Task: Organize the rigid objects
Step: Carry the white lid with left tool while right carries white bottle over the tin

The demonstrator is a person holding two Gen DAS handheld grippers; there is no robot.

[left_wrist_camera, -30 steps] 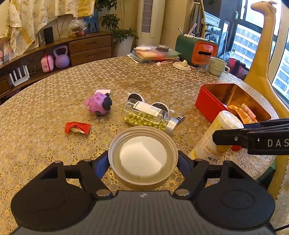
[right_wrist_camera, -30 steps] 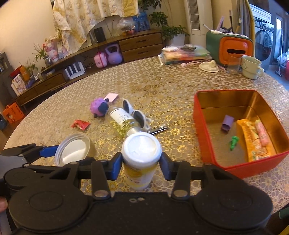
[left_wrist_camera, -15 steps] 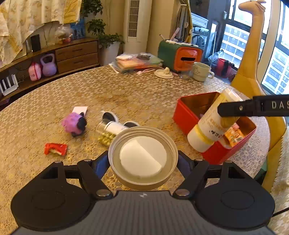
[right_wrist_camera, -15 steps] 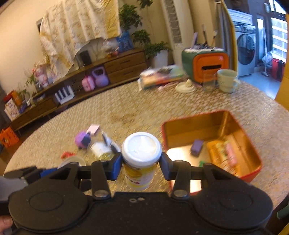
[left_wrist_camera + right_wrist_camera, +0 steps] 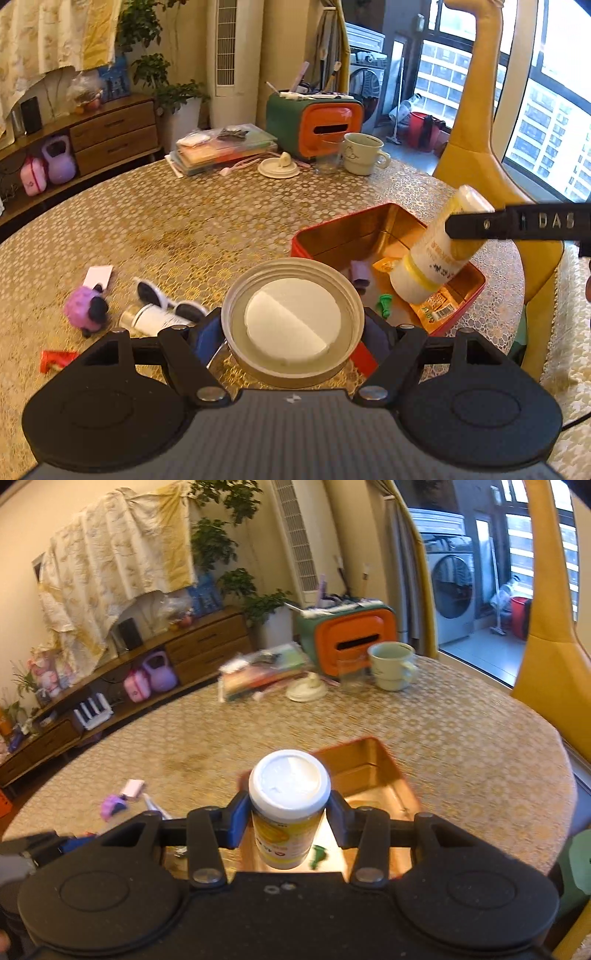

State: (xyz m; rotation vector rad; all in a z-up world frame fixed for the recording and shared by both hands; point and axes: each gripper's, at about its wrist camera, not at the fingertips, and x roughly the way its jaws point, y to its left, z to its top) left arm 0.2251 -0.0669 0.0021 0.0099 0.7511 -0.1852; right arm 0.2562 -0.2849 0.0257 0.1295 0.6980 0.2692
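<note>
My left gripper (image 5: 293, 332) is shut on a round beige jar with a white disc inside (image 5: 293, 319), held in the air just left of the red tin box (image 5: 332, 236). My right gripper (image 5: 289, 818) is shut on a yellow bottle with a white cap (image 5: 289, 786). In the left wrist view that bottle (image 5: 436, 254) hangs tilted over the tin. The tin (image 5: 364, 764) holds an orange snack packet (image 5: 434, 310), a purple piece (image 5: 359, 271) and a small green piece (image 5: 384, 303).
On the gold-patterned round table (image 5: 207, 221) lie a purple sheep toy (image 5: 85, 309), white sunglasses (image 5: 168, 301), a fallen pill bottle (image 5: 155, 319) and a red wrapper (image 5: 55, 360). At the back stand a green-and-orange box (image 5: 314, 122), a mug (image 5: 362, 153), books (image 5: 221, 147). A yellow giraffe figure (image 5: 476, 122) stands at the right edge.
Both grippers rose and moved right toward the red tin with their loads. The yellow bottle went from beside the tin to hanging tilted over it. The toys on the table slid left in view.
</note>
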